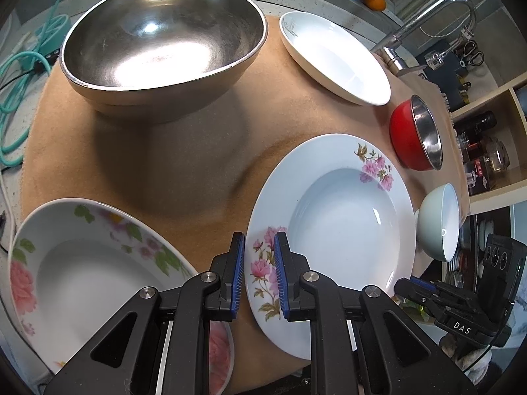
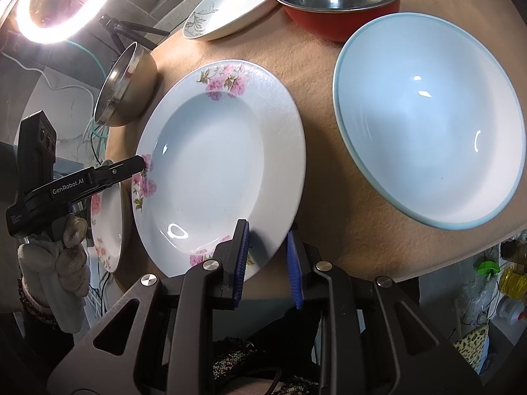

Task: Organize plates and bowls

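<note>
A ring light (image 2: 62, 3) and a gloved hand (image 2: 62, 256) are being shown only by the right wrist view, a faucet (image 1: 428, 23) only by the left. Three bowls and three plates are being counted on the tan mat (image 1: 184, 164). The pink-flowered plate (image 1: 332, 230), near and centre, is being straddled at its left rim by the left gripper (image 1: 260, 273) and at its near rim by the right gripper (image 2: 268, 260), jaws narrowly parted.
</note>
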### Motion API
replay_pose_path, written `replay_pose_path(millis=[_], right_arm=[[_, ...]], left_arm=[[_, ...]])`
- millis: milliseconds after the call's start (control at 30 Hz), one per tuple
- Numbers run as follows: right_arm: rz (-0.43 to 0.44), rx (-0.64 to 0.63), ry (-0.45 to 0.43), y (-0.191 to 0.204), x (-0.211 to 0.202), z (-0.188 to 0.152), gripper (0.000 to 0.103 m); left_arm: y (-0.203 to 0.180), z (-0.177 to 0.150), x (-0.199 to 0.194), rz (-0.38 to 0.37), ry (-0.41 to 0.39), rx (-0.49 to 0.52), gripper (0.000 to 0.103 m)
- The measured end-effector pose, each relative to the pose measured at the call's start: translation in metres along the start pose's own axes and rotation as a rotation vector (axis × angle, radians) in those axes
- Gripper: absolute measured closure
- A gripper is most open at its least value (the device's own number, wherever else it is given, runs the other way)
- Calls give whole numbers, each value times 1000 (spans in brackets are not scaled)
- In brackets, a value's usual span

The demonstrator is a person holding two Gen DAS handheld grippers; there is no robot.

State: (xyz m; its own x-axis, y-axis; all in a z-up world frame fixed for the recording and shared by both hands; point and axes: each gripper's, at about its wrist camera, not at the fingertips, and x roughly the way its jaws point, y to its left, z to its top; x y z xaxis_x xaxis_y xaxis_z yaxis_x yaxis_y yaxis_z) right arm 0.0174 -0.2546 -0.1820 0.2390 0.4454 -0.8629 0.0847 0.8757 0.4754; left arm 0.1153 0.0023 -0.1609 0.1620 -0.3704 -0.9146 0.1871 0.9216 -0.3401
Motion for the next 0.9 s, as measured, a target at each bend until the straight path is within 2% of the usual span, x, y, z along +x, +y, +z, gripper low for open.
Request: replay_pose_path(millis=[300, 500, 733, 900], right_arm=[[-19, -21, 0, 3, -2, 0, 77], [-32, -47, -28, 3, -13, -2, 77], [-38, -146, -130, 23, -41, 1, 77], [20, -198, -127, 38, -41, 11, 77]], left_arm=[[2, -4, -5, 5, -21, -23, 87], [-1, -7, -21, 11, -71, -32, 87], [-2, -11, -51, 14, -168, -60, 87], [17, -23, -79, 21, -265, -151, 87]])
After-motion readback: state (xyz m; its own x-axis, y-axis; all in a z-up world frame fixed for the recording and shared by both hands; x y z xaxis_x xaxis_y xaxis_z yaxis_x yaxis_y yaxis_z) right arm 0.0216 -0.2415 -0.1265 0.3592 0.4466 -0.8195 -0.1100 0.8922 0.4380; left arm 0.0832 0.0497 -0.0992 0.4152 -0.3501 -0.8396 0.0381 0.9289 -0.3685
